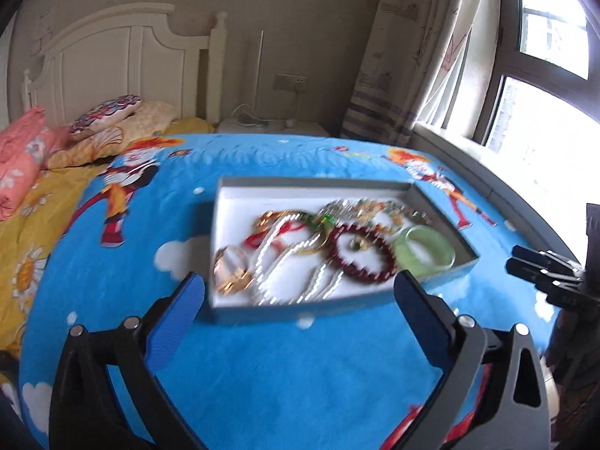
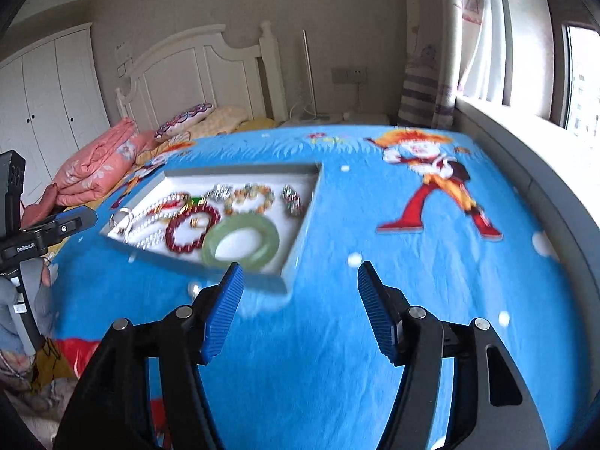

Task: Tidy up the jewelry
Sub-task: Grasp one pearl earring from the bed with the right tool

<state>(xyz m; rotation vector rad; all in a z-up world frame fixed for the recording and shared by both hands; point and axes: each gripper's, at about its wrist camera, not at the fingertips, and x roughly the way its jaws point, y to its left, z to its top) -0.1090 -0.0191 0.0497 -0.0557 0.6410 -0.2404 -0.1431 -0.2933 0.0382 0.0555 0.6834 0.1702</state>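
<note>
We hovered both empty, spread-fingered grippers, left gripper (image 1: 298, 287) and right gripper (image 2: 298, 275), before the jewelry tray (image 1: 442, 283), judging nothing sorted; next needed picking the green bangle (image 2: 242, 240).

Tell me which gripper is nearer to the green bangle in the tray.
Right, by a hedged judgement. The right gripper hovers open just in front of the green bangle, its left fingertip almost at it. The left gripper hovers open before the tray's near wall, with the bangle off to its right.
</note>
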